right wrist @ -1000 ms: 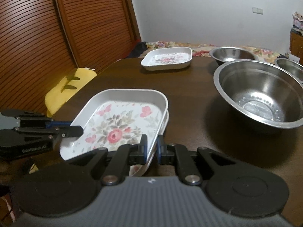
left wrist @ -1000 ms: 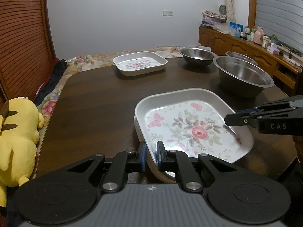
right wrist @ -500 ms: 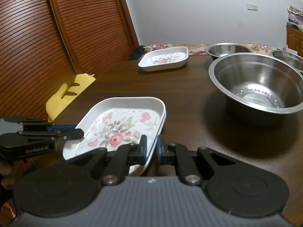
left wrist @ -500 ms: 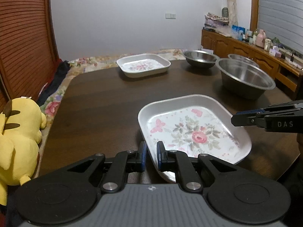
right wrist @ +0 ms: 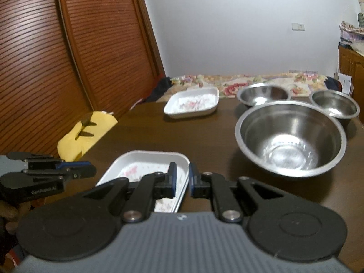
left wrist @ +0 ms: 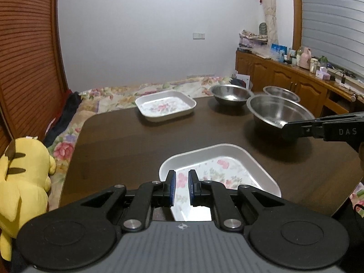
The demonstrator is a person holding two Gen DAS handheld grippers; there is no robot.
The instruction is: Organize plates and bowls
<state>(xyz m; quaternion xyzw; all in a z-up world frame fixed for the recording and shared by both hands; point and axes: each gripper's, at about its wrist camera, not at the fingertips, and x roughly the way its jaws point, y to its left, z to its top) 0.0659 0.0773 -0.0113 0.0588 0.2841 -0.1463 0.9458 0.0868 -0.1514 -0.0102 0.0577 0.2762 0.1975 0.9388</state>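
Two white floral plates (left wrist: 227,166) (right wrist: 141,161) lie stacked at the near edge of the dark table (left wrist: 125,141). My left gripper (left wrist: 180,182) hovers over the stack's near left corner, shut, and the plate's flowers show through the narrow slit. Seen from the right wrist, the left gripper (right wrist: 91,173) hangs just left of the stack. My right gripper (right wrist: 181,179) is shut above the stack's right rim. From the left wrist view the right gripper (left wrist: 286,129) stands clear above that rim. A third floral plate (left wrist: 166,105) (right wrist: 193,102) sits at the far side.
A large steel bowl (left wrist: 279,111) (right wrist: 291,136) stands right of centre, with two smaller steel bowls (left wrist: 231,92) (left wrist: 281,91) behind it. A yellow plush toy (left wrist: 22,173) lies off the table's left edge. A cluttered wooden sideboard (left wrist: 295,79) lines the right wall.
Both grippers have risen off the stacked plates and tipped upward, still shut. The stack stayed on the table and now sits lower and smaller in both views.
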